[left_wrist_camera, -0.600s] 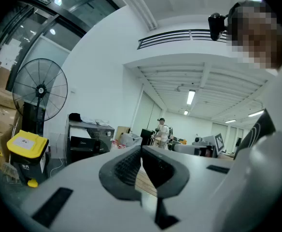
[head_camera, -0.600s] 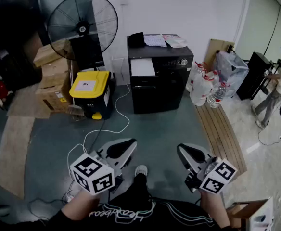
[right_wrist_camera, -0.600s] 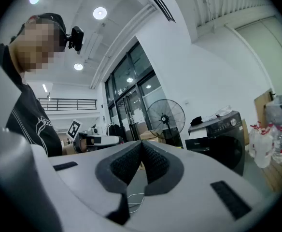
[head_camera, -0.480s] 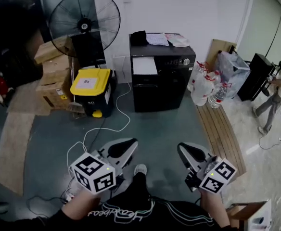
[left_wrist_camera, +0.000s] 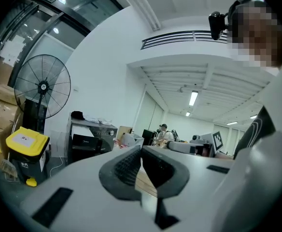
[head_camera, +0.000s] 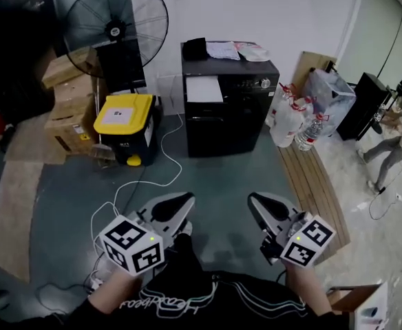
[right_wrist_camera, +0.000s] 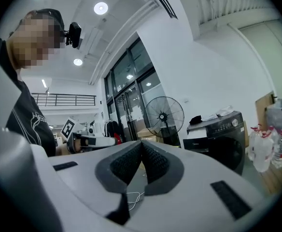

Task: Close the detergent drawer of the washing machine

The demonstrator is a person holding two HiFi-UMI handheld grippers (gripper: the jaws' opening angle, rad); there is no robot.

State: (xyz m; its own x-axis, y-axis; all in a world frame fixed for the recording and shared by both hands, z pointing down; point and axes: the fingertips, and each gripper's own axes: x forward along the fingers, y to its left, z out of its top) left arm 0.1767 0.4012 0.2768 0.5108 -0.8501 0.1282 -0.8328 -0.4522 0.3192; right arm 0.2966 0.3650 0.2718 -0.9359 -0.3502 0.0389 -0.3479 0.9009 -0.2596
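Note:
The black washing machine (head_camera: 228, 108) stands against the far wall, a few steps ahead. Its white detergent drawer (head_camera: 204, 88) sticks out at the upper left of its front. Clothes and papers lie on its top. My left gripper (head_camera: 180, 199) and right gripper (head_camera: 256, 199) are held low in front of the person's body, far from the machine. Both are shut with nothing between the jaws. The left gripper view shows the left gripper (left_wrist_camera: 141, 149) with the machine (left_wrist_camera: 85, 146) small beyond it. The right gripper view shows the right gripper (right_wrist_camera: 142, 143), the machine (right_wrist_camera: 218, 134) and the drawer (right_wrist_camera: 196, 132).
A large floor fan (head_camera: 115, 26) and a yellow-lidded black bin (head_camera: 125, 133) stand left of the machine, beside cardboard boxes (head_camera: 70, 102). A white cable (head_camera: 142, 184) trails over the floor. Water bottles (head_camera: 290, 122) and wooden planks (head_camera: 318, 177) lie right. A person (head_camera: 394, 133) stands at far right.
The head view has shifted slightly and the person at far right has moved. Both grippers stay shut and sit a little higher in the view.

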